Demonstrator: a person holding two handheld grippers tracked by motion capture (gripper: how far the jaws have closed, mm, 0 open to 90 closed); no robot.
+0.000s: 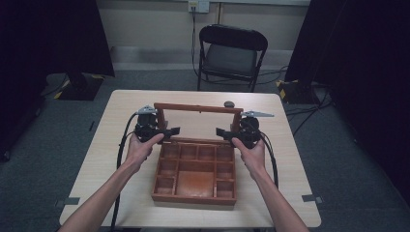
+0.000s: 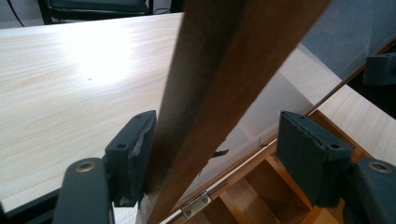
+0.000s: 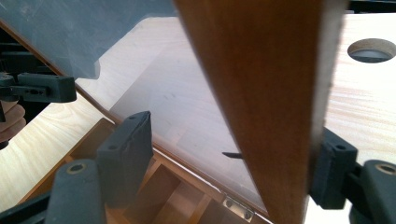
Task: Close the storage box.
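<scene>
The high view shows a wooden compartment box (image 1: 195, 173) lying in the middle of the table (image 1: 121, 111), its glazed lid (image 1: 198, 109) raised upright at the far edge of the box. The left gripper (image 1: 170, 131) sits at the lid's left frame post, just beyond the far left corner of the box, and the right gripper (image 1: 221, 132) sits at the lid's right post, beyond the far right corner.

In the left gripper view, the post (image 2: 219, 93) stands between the jaws: one pad (image 2: 133, 156) lies against it, while the other pad (image 2: 310, 156) stands well clear, so the jaws are part open with no firm clamp. In the right gripper view, the post (image 3: 271, 102) likewise stands between the jaws, touching one pad (image 3: 329, 170), and the other pad (image 3: 126, 149) is apart from it. A hinge (image 2: 196, 205) joins lid and box. A folding chair (image 1: 231, 53) stands beyond the table.
</scene>
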